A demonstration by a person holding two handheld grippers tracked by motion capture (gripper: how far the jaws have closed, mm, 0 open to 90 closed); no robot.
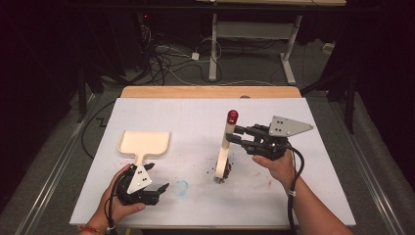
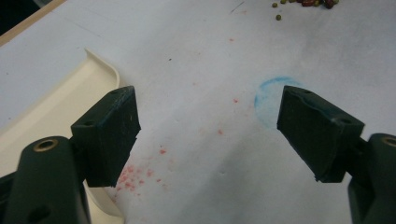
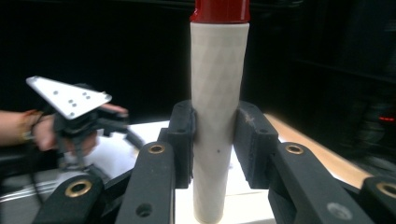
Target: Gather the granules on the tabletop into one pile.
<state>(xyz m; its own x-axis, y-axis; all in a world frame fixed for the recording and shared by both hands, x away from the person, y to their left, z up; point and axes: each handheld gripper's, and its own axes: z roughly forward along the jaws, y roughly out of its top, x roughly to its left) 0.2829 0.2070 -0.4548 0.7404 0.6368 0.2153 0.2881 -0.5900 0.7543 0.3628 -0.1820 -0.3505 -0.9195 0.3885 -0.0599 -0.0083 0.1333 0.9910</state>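
A brush with a cream handle (image 1: 225,144) and a red cap (image 1: 232,116) stands almost upright on the white tabletop (image 1: 186,115). Its head rests in a small pile of dark beans (image 1: 222,177). My right gripper (image 1: 234,135) is shut on the handle (image 3: 217,84), just below the cap. A cream dustpan (image 1: 145,141) lies flat at the left, its handle pointing toward the person. My left gripper (image 1: 157,177) hovers open just right of that handle, jaws wide apart with nothing between them (image 2: 210,135). The dustpan's edge (image 2: 60,102) lies beside its left jaw.
A faint blue circle (image 1: 181,187) and red specks mark the board near the left gripper. Loose beans (image 2: 303,3) lie beyond the blue circle (image 2: 268,93). A wooden edge (image 1: 210,92) runs along the table's far side; cables and a desk frame stand on the floor behind.
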